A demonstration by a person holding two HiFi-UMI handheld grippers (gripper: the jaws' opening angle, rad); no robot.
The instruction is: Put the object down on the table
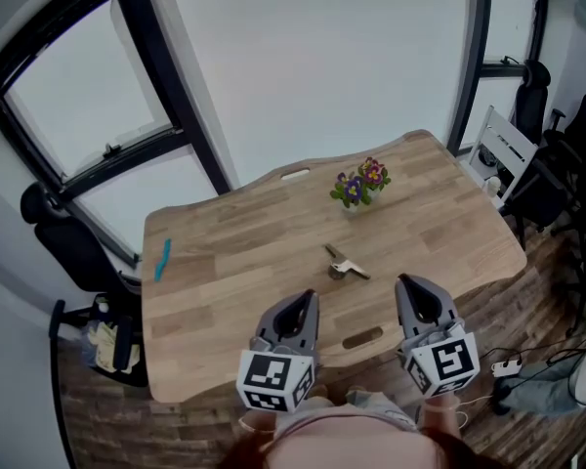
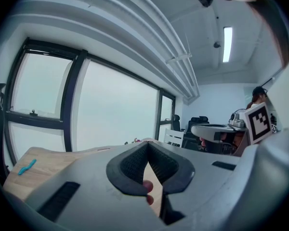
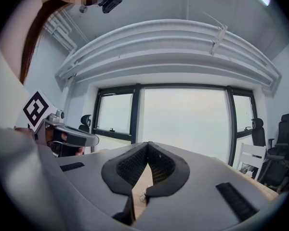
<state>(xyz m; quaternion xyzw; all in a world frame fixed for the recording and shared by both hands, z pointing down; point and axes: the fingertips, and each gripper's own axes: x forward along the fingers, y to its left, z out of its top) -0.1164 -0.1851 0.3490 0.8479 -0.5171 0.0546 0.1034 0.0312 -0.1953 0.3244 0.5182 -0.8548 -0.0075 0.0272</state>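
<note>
A small metal object (image 1: 344,265) lies on the wooden table (image 1: 234,252), near its middle. Both grippers hover over the near edge, on my side of the object and apart from it. My left gripper (image 1: 298,313) is shut, its dark pads meeting at the tip in the left gripper view (image 2: 147,146), with nothing between them. My right gripper (image 1: 415,296) is shut too, empty in the right gripper view (image 3: 148,145). Both point roughly level across the table towards the windows.
A small pot of purple and red flowers (image 1: 361,184) stands behind the object. A blue item (image 1: 162,259) lies at the left edge and a white one (image 1: 295,174) at the back edge. A black chair (image 1: 63,233) stands left, a white chair (image 1: 498,154) right.
</note>
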